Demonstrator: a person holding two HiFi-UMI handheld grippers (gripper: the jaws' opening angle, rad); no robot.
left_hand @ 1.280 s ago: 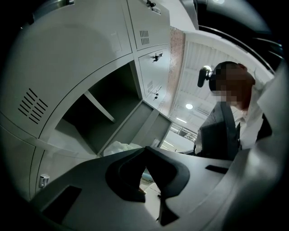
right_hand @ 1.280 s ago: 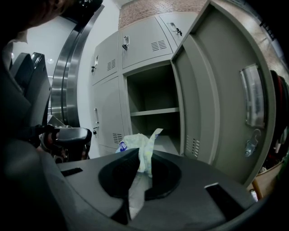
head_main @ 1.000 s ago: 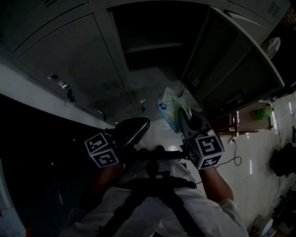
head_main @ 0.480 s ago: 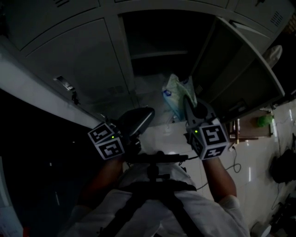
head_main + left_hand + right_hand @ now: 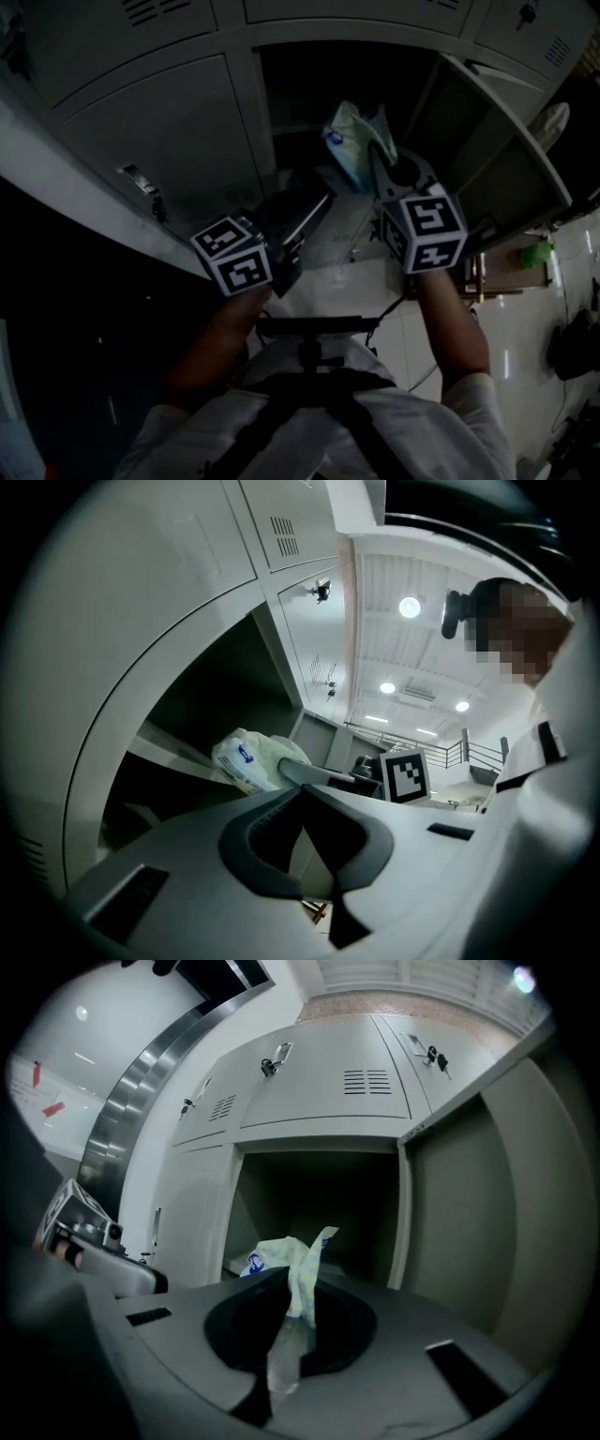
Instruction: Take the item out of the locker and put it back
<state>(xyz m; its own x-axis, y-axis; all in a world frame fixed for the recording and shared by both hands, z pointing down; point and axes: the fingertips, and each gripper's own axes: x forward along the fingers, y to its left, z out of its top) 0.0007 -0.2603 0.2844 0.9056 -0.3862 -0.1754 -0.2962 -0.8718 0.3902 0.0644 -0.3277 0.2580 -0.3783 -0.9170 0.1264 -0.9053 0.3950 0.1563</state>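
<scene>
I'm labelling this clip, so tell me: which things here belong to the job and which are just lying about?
Job: crumpled plastic pack in the jaws of the right gripper; open locker; its swung-out door.
Lying about: green thing and dark bag on the floor; closed lockers.

Locker [image 5: 319, 89] interior dark; back wall, shelf detail not resolvable. Packet [image 5: 352, 141] lower edge hidden behind right gripper [image 5: 378, 155]; blue print too small to read. Dark floor object [image 5: 572, 342] cut off at right edge.
</scene>
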